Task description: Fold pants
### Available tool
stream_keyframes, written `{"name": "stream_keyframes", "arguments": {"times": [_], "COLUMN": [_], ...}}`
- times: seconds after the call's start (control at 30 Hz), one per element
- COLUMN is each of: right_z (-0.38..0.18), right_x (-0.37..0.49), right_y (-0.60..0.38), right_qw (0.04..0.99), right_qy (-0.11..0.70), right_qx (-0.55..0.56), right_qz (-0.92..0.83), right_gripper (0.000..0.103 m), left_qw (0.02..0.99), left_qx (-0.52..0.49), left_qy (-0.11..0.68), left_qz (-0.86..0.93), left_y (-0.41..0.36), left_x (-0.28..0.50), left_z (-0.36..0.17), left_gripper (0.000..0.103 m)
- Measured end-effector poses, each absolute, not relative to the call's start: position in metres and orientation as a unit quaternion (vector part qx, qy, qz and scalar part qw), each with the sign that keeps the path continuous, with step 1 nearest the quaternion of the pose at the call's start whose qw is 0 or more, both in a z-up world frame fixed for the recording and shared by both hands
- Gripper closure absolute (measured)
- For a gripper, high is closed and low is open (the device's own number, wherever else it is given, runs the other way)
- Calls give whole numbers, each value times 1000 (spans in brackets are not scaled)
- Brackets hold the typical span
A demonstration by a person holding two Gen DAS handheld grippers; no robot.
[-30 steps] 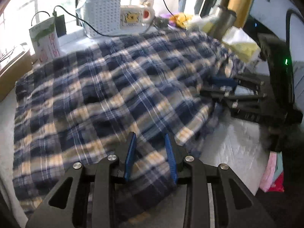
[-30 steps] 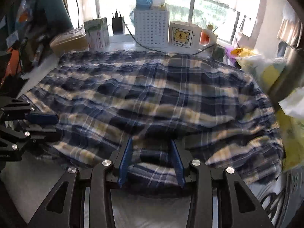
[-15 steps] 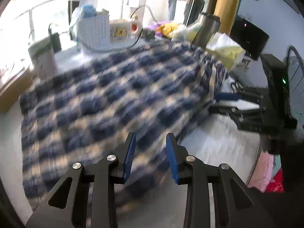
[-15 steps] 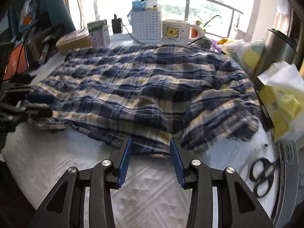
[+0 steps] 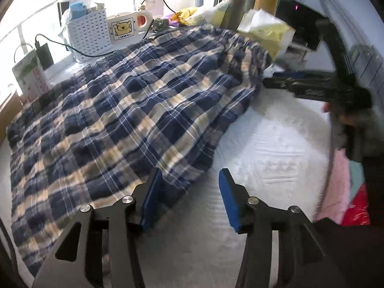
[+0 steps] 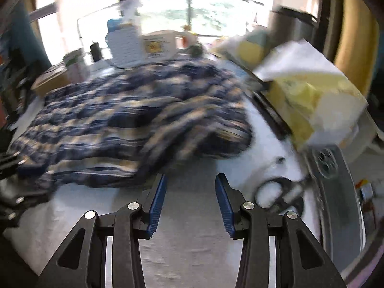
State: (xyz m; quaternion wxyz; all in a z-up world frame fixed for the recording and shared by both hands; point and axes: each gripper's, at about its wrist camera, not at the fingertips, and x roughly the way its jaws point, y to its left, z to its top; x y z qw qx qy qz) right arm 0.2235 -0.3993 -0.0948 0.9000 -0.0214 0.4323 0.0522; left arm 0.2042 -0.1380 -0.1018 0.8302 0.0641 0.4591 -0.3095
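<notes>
While both grippers open, rumpled plaid pants (image 5: pixel 124 110) drape the quilted white surface (image 5: pixel 276 148)

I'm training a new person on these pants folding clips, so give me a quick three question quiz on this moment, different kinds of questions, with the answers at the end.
1. True or false: the left gripper is clamped on the plaid pants.
2. Multiple choice: what lies on the white cover right of the right gripper? A) a hairbrush B) black scissors C) a phone
3. Fill in: behind the pants stands a white ____ beside the bear-print appliance.

Key: 1 false; its jaws are opening, with the cloth edge by the left pad only. 2 B. 3 basket.
</notes>
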Motion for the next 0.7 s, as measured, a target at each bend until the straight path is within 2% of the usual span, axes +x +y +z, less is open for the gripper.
{"name": "stream_keyframes", "arguments": {"times": [0.1,0.17,0.4,0.7], "right_z": [-94,-92,-100,-108], "right_x": [226,226,238,274], "right_y": [-413,-418,-432,-445], "right_qw": [903,905,878,869], "right_qy": [428,422,433,396], "right_qx": [10,27,178,286], "right_qz": [38,40,99,73], "right_gripper": [48,35,34,34], "left_qw": [847,859,880,889], "left_qx": [42,25,-22,-41], "left_qy": [446,440,443,435], "left_qz": [-286,-260,-171,-135], "left_y": [-117,-97,-39,-3], "left_x": [206,215,242,253], "left_z": [-88,-82,-77,-73], "left_gripper": [54,54,54,54]}}
